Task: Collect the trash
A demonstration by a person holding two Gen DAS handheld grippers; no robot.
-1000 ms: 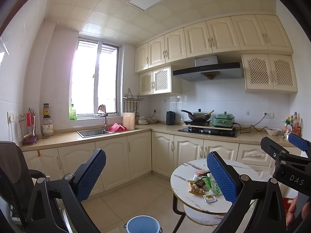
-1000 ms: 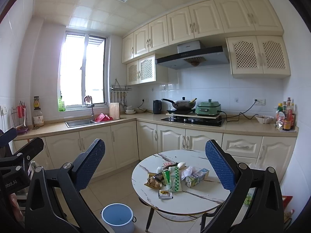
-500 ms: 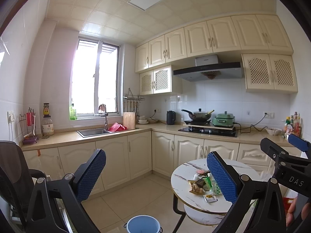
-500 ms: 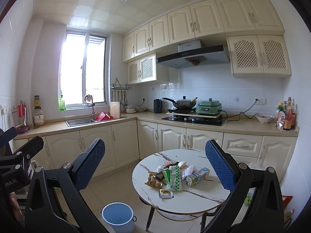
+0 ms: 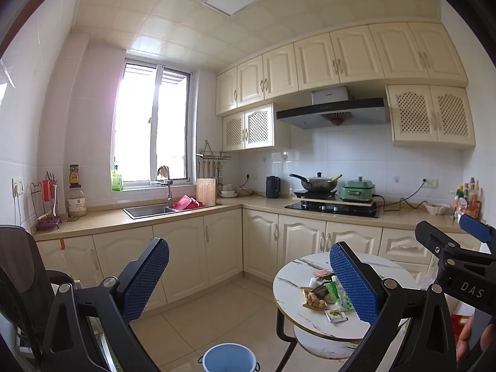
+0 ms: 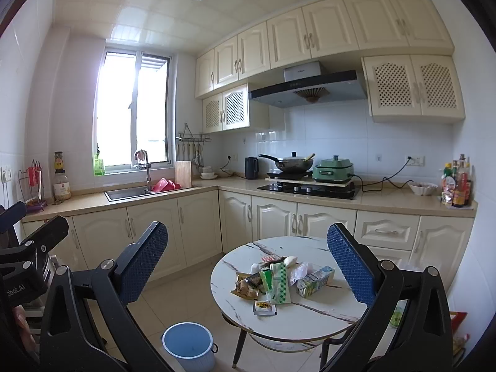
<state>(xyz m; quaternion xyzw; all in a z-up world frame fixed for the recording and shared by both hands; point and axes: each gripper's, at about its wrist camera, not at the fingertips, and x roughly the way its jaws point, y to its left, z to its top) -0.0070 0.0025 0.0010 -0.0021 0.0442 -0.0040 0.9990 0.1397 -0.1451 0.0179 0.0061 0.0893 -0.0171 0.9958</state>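
Trash (image 6: 272, 282) heaped mid-table (image 6: 310, 319) | both grippers' fingers (image 6: 350, 266) spread, empty | grab sachet (image 6: 264, 307) at 6 o'clock first, drop in bucket (image 6: 189, 345)

One round tabletop (image 6: 310, 319). On it: one trash heap (image 6: 279, 282), exact piece count unclear; one green-white carton (image 6: 314, 281) at heap's right edge; one yellow sachet (image 6: 264, 307) on heap's near side. One blue bucket (image 6: 189, 345) on floor left of tabletop. Two claws: left claw (image 5: 248, 282), right claw (image 6: 248, 266), each wide apart, nothing between.
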